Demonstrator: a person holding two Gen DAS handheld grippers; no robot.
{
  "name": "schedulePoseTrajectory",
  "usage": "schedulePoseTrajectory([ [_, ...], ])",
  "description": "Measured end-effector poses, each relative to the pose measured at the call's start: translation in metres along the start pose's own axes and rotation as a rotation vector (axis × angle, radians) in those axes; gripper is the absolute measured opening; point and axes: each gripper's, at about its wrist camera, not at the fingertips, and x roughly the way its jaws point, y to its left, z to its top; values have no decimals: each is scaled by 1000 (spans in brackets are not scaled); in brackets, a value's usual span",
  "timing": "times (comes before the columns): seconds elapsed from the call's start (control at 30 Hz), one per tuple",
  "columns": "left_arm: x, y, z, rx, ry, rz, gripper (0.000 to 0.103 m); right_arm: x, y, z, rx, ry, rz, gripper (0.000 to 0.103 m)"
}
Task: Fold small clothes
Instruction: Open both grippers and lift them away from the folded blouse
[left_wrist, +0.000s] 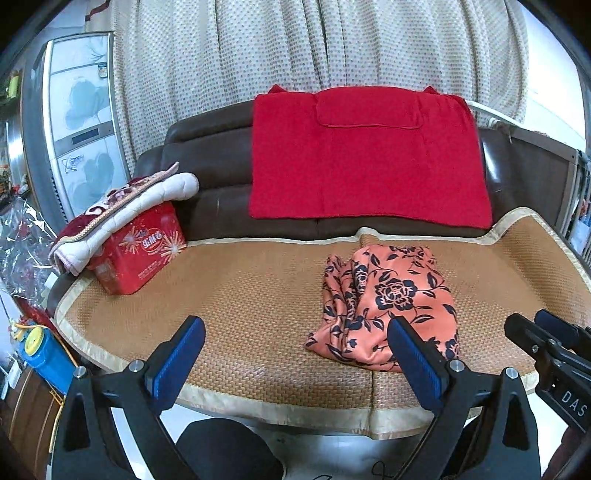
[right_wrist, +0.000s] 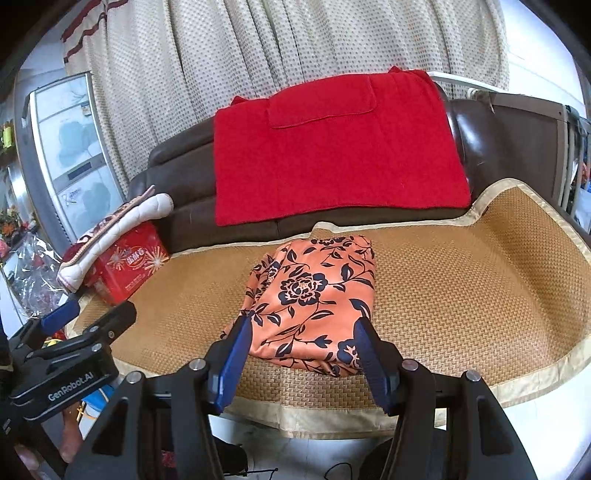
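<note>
An orange garment with a dark floral print (left_wrist: 388, 306) lies in a loose folded bundle on the woven mat (left_wrist: 240, 295), right of centre. My left gripper (left_wrist: 295, 332) is open and empty, held before the mat's front edge, left of the garment. My right gripper (right_wrist: 301, 332) is open and empty, just short of the garment's (right_wrist: 310, 302) near edge. Each gripper shows at the side of the other's view: the right one (left_wrist: 546, 339) and the left one (right_wrist: 88, 317).
A red towel (left_wrist: 365, 155) hangs over the brown sofa back (left_wrist: 207, 173). A red tin box (left_wrist: 140, 254) with a folded quilt (left_wrist: 125, 206) on top stands at the mat's left end. A cabinet (left_wrist: 81, 129) and a curtain (left_wrist: 295, 48) stand behind.
</note>
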Motion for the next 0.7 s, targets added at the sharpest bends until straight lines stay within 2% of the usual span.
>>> schedulePoseTrajectory([
  [0.23,2,2,0,0,-7,16,99,7,5,-3,-3,13,-16,61],
  [0.7,15,8,-3,-23,33,20,99,18,8,-10,-7,30,-18,61],
])
